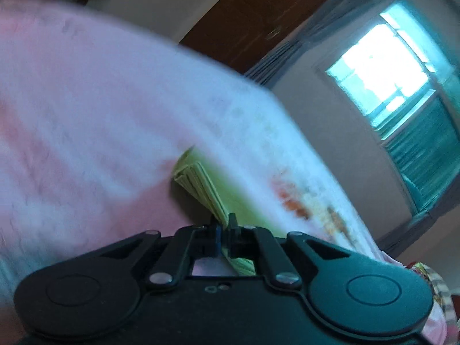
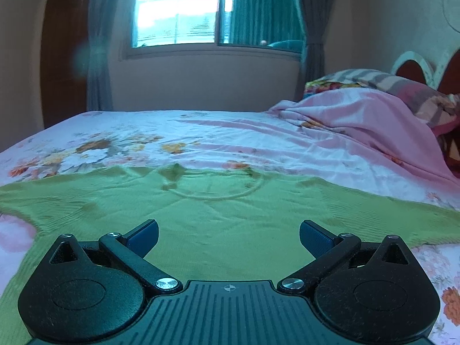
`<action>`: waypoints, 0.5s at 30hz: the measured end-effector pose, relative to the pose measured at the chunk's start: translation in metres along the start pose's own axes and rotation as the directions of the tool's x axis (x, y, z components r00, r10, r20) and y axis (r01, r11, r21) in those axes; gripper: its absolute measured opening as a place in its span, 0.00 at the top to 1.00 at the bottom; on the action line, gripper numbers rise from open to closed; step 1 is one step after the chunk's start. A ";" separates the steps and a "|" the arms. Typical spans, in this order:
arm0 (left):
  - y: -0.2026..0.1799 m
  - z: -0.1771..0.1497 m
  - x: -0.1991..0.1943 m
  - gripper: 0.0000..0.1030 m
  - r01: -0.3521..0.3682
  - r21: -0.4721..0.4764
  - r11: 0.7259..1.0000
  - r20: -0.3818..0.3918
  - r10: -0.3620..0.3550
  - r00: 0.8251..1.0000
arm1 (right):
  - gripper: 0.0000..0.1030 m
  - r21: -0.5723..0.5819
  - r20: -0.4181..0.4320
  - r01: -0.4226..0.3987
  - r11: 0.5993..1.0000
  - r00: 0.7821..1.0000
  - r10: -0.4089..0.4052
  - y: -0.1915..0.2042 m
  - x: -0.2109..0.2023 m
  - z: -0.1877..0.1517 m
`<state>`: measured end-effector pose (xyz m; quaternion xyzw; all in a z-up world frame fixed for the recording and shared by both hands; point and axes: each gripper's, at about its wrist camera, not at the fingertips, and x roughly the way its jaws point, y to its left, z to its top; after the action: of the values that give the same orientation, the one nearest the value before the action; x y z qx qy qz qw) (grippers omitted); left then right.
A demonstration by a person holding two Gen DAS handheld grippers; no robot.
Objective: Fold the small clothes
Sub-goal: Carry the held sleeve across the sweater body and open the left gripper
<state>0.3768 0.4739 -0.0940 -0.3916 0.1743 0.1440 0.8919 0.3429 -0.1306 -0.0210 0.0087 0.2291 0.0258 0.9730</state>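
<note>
Green knit top (image 2: 218, 224) lies spread on the floral bedsheet (image 2: 120, 132); left tongs (image 1: 223, 225) pinch its ribbed edge, right tongs (image 2: 228, 237) spread wide above it.

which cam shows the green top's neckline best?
Right wrist. The green knit top lies spread flat on the floral bedsheet, round neckline fully visible beyond the open right gripper. Left wrist view is motion-blurred: only a ribbed edge pinched in the shut left gripper, no neckline.
</note>
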 end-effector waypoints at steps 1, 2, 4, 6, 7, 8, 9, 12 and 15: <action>-0.010 0.001 -0.007 0.98 0.018 0.022 1.000 0.015 -0.019 1.000 | 0.00 0.009 0.000 0.007 1.000 1.000 -0.007 -0.007 0.000 0.000; -0.021 0.004 -0.011 0.98 0.033 0.050 0.998 0.027 -0.035 0.999 | 0.00 0.017 -0.001 0.017 1.000 1.000 -0.017 -0.014 0.001 0.001; -0.049 0.006 -0.021 0.98 0.079 0.098 0.992 0.050 -0.084 0.995 | 0.00 0.029 -0.003 0.046 0.999 0.999 -0.046 -0.030 0.002 0.000; -0.084 0.004 -0.027 0.98 0.123 0.156 0.980 0.055 -0.133 0.990 | 0.00 0.046 -0.003 0.079 0.996 0.997 -0.079 -0.050 0.002 -0.001; -0.100 0.001 -0.031 0.98 0.147 0.184 0.972 0.053 -0.160 0.986 | 0.00 0.054 -0.007 0.092 0.994 0.996 -0.092 -0.059 0.002 -0.001; -0.118 -0.003 -0.034 0.98 0.174 0.207 0.963 0.050 -0.188 0.981 | 0.00 0.060 -0.008 0.105 0.993 0.995 -0.104 -0.068 0.002 -0.001; -0.135 -0.011 -0.037 0.98 0.198 0.229 0.953 0.044 -0.214 0.976 | 0.00 0.065 -0.006 0.117 0.991 0.993 -0.117 -0.076 0.001 -0.002; -0.184 -0.042 -0.039 0.98 0.250 0.294 0.923 0.007 -0.264 0.965 | 0.00 0.085 -0.002 0.155 0.984 0.988 -0.156 -0.100 0.000 -0.003; -0.218 -0.080 -0.040 0.98 0.272 0.353 0.895 -0.028 -0.280 0.959 | 0.00 0.106 0.003 0.176 0.979 0.984 -0.177 -0.120 0.000 -0.002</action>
<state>0.4109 0.2672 0.0141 -0.2441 0.1297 -0.0132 0.9610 0.3471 -0.2507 -0.0260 0.0398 0.2241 -0.0728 0.9710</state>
